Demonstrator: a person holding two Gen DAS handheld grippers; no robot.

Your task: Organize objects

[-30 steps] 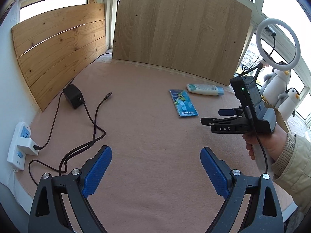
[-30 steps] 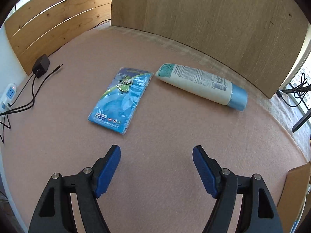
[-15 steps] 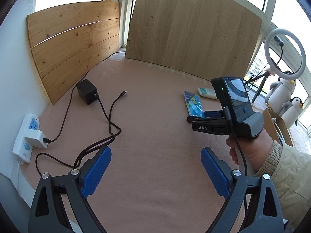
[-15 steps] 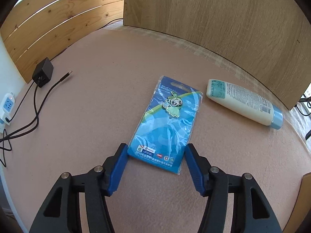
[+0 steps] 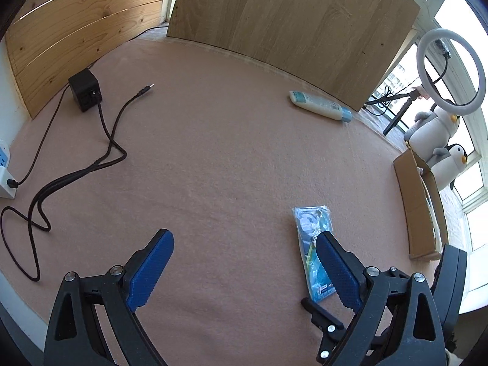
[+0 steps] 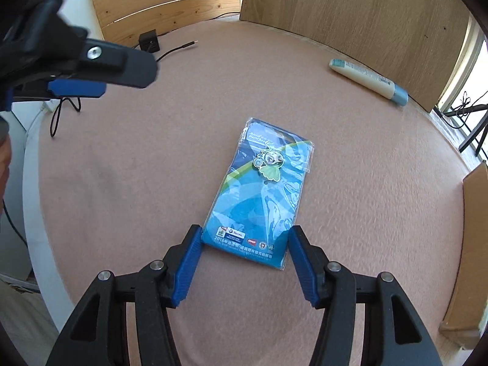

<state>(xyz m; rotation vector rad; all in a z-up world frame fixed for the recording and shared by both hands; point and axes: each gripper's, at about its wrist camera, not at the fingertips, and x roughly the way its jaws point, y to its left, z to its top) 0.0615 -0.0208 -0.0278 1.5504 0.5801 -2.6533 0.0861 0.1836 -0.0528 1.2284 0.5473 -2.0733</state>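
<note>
A blue plastic packet [image 6: 262, 195] with a green charm lies flat on the pink felt table [image 6: 152, 183]. My right gripper [image 6: 245, 262] has its blue pads on either side of the packet's near end, touching its edges. The packet also shows in the left wrist view [image 5: 312, 244], partly behind the left gripper's right finger [image 5: 335, 271]. My left gripper [image 5: 241, 265] is open and empty above bare felt. A cream tube with a blue cap [image 6: 367, 80] lies at the back right, also in the left wrist view [image 5: 320, 109].
A black adapter [image 5: 84, 94] with a trailing cable [image 5: 103, 158] and a white power strip [image 5: 4, 170] are at the left. Wooden boards [image 5: 289, 21] stand behind. A cardboard box [image 5: 418, 204], plush penguins [image 5: 439, 140] and a ring light [image 5: 448, 70] are at the right.
The right gripper has closed in on the blue packet's near end and pulled it toward the table's front. The left gripper has swung right, the packet now beside its right finger.
</note>
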